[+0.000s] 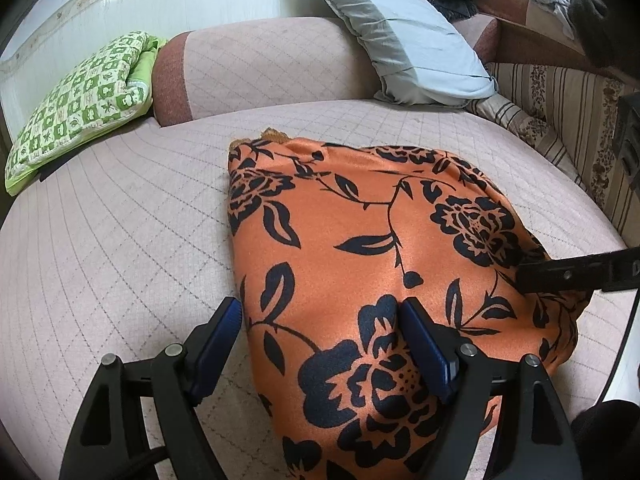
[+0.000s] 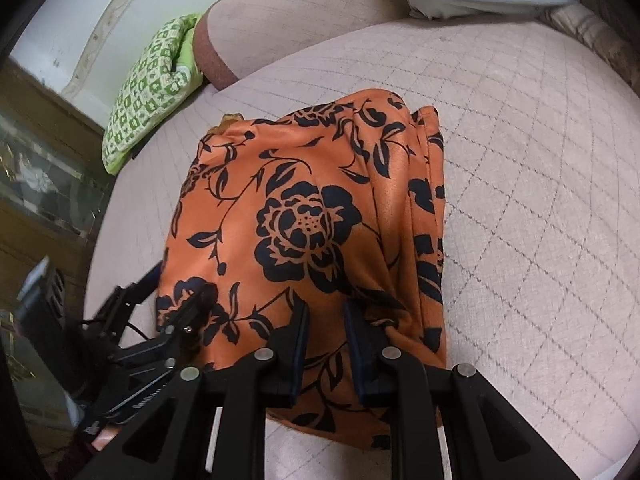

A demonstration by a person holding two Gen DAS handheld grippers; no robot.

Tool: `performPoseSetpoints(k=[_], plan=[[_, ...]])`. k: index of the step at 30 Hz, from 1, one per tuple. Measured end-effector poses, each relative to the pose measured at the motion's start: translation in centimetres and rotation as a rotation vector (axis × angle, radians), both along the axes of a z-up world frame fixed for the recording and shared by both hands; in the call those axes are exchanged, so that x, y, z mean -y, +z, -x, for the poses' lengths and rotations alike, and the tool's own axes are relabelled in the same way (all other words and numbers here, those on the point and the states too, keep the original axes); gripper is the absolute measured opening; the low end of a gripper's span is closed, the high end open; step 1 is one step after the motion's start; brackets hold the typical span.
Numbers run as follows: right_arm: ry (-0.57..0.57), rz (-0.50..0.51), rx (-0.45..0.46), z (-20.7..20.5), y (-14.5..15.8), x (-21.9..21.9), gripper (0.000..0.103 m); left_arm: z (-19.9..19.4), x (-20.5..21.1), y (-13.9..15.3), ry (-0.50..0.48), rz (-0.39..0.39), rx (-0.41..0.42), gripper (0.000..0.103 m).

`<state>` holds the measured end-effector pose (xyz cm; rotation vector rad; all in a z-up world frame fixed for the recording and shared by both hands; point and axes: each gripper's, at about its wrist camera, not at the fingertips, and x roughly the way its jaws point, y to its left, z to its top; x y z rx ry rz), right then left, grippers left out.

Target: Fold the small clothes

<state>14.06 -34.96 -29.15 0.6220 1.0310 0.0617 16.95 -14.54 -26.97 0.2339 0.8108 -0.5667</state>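
Where my left wrist camera looks down, my left claw stands wide astride the near left edge of the folded orange floral garment on the quilted bed. From the right wrist, my right claw is narrow, pinching the garment's near fold.

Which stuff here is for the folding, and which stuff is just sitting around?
For the folding:
- orange flowered cloth
- left gripper, jaws wide open
- right gripper, jaws narrow over the cloth

Just lying about:
- green checked cushion
- grey pillow
- striped fabric
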Motion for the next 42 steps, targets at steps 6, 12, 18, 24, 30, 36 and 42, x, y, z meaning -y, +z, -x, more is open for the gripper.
performPoseSetpoints(k=[6, 12, 18, 24, 30, 36, 42], plan=[[-0.021, -0.064, 0.051, 1.5, 1.8, 1.8, 0.026, -1.2, -2.7, 2.1, 0.084, 0.113, 0.036, 0.082], [-0.134, -0.114, 0.149, 4.1, 2.8, 5.0, 0.08, -4.5, -5.7, 1.3, 0.228, 0.172, -0.069, 0.085], [-0.183, -0.204, 0.106, 4.1, 0.7, 7.0, 0.08, -6.0, -6.5, -0.1, 0.255, 0.237, -0.21, 0.086], [-0.172, -0.297, 0.071, 2.7, -2.4, 7.8, 0.08, -5.5, -4.4, -0.6, 0.146, 0.224, -0.246, 0.088], [-0.161, -0.339, 0.07, 1.4, -3.8, 8.3, 0.08, -5.3, -3.3, -0.7, 0.113, 0.207, -0.231, 0.088], [-0.145, -0.359, 0.069, 1.1, -4.8, 8.3, 0.08, -4.6, -2.3, -0.4, 0.093, 0.18, -0.197, 0.088], [-0.14, -0.394, 0.08, 0.4, -5.9, 8.3, 0.08, -4.6, -1.9, -0.6, 0.083, 0.172, -0.193, 0.088]])
